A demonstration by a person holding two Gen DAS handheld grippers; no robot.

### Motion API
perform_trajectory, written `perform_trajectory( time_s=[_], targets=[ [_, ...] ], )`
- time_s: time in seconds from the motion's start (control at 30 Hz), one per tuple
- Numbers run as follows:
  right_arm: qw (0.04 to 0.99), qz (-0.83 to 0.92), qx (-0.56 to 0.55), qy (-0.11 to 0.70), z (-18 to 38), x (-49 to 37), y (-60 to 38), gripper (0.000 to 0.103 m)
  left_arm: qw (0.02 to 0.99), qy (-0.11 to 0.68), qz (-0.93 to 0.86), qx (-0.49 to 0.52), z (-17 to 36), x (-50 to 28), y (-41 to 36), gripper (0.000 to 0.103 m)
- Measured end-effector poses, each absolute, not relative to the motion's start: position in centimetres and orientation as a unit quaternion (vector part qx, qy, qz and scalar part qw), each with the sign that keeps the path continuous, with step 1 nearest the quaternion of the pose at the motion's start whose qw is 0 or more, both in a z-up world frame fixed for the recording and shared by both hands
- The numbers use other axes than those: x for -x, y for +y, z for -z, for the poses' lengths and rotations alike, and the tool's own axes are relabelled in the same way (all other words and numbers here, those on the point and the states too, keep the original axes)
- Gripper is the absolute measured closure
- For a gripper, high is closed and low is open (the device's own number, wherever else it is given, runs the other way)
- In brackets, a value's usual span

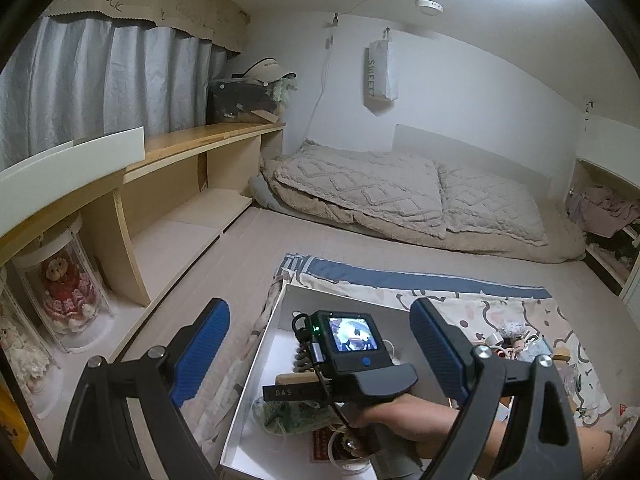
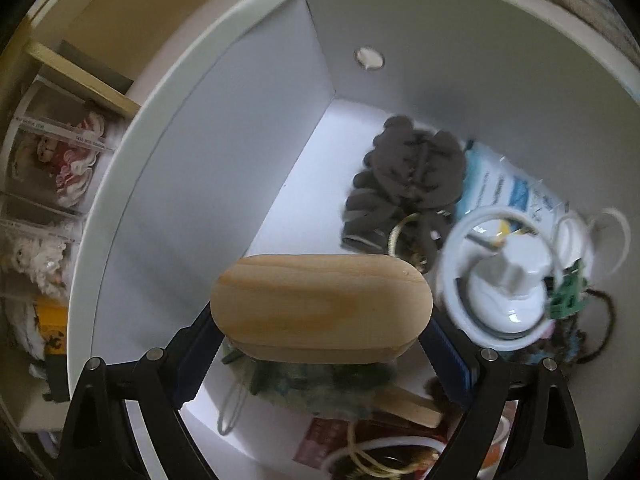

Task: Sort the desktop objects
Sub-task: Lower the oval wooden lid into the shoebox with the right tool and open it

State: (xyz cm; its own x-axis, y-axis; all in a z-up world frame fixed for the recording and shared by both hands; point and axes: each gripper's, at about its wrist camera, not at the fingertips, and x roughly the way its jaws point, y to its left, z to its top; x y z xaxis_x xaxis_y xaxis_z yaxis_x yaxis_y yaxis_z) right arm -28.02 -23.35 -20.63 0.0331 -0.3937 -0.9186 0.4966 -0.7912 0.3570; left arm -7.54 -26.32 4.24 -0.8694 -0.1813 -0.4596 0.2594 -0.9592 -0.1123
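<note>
Right claw (image 2: pixel 320 354): squeezes a wooden block (image 2: pixel 321 307) over the white box (image 2: pixel 168 184).
Left claw (image 1: pixel 320 350): wide open, holds nothing.
Past the block: blurry dark lump (image 2: pixel 404 184), maybe a scrunchie.
Under the block: mostly hidden.

The left wrist camera is looking from above across the room toward the bed (image 1: pixel 420 196). The right wrist camera is looking down, very near, into the white box (image 2: pixel 224 128), which both views are sharing (image 1: pixel 276 320).

"SWEET" on hanging white bag (image 1: pixel 380 74)
</note>
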Motion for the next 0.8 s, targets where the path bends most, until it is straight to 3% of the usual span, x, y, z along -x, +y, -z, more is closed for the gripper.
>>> perform_trajectory(
  time_s=[0.37,0.47,0.8],
  targets=[
    [0.331,0.685,-0.647,0.058,20.9,27.2,-24.3,0.009,0.112,0.089,0.962,-0.231,-4.2,7.6,-26.2,0.011],
    [0.328,0.695,-0.637,0.051,20.3,27.2,-23.9,0.0,0.112,0.088,0.962,-0.232,-4.2,7.6,-26.1,0.011],
    [0.338,0.718,-0.607,0.039,17.3,26.5,-21.0,0.0,0.104,0.096,0.961,-0.236,-4.1,7.7,-26.0,0.011]
  ],
)
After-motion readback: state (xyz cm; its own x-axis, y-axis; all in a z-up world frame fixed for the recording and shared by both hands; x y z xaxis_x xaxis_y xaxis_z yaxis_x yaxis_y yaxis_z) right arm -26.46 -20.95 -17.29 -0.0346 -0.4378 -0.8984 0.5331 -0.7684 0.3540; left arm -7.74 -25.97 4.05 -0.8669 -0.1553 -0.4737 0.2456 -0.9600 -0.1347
